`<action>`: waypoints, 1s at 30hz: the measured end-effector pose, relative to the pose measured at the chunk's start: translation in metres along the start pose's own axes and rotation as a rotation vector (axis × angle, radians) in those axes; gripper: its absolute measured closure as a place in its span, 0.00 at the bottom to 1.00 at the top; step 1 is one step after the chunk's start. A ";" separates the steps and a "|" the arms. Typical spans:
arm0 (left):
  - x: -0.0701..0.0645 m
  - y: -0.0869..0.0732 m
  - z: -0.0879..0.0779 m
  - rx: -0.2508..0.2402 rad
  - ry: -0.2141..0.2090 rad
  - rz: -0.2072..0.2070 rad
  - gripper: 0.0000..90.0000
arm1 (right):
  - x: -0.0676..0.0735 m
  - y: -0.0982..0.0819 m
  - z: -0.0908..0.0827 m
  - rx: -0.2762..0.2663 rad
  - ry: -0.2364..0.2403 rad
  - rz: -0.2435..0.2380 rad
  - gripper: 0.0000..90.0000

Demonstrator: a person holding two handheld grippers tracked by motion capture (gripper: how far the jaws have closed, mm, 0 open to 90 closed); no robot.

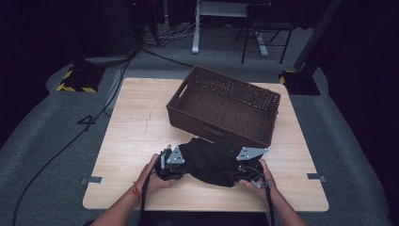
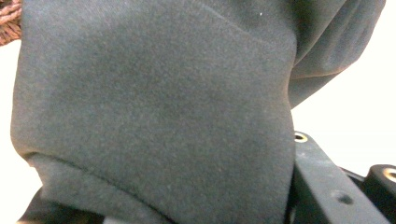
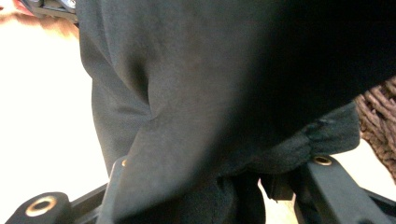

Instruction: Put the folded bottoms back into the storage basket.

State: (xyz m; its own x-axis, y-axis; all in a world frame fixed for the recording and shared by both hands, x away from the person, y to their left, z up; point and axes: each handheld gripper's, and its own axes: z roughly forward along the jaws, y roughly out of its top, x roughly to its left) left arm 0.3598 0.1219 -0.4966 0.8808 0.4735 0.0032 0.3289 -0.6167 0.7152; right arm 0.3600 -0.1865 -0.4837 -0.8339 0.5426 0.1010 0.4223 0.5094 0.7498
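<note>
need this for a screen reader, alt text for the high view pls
A person's hands hold a left hand-held gripper and a right hand-held gripper at either side of a bunched black cloth on a wooden table, with a brown wicker basket just behind it.

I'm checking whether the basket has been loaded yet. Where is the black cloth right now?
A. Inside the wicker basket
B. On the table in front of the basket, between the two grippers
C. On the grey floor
B: the black cloth lies bunched on the wooden table just in front of the wicker basket, between the left gripper and right gripper.
</note>
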 end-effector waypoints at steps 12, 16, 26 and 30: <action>-0.005 0.007 -0.022 -0.059 0.026 0.014 0.78 | 0.014 0.014 -0.012 -0.044 -0.010 -0.036 0.64; -0.005 0.012 -0.029 -0.078 0.026 0.014 0.78 | 0.018 0.019 -0.019 -0.058 -0.016 -0.050 0.64; -0.007 0.049 -0.059 -0.139 0.069 0.055 0.78 | 0.023 0.046 -0.052 -0.121 -0.047 -0.054 0.64; -0.008 0.058 -0.065 -0.155 0.077 0.073 0.78 | 0.023 0.053 -0.063 -0.138 -0.059 -0.057 0.64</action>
State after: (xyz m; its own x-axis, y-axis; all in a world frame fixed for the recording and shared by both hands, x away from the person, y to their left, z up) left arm 0.3498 0.1234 -0.4097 0.8697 0.4816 0.1081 0.2037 -0.5498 0.8101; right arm 0.3405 -0.1887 -0.4010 -0.8312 0.5556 0.0207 0.3188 0.4458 0.8364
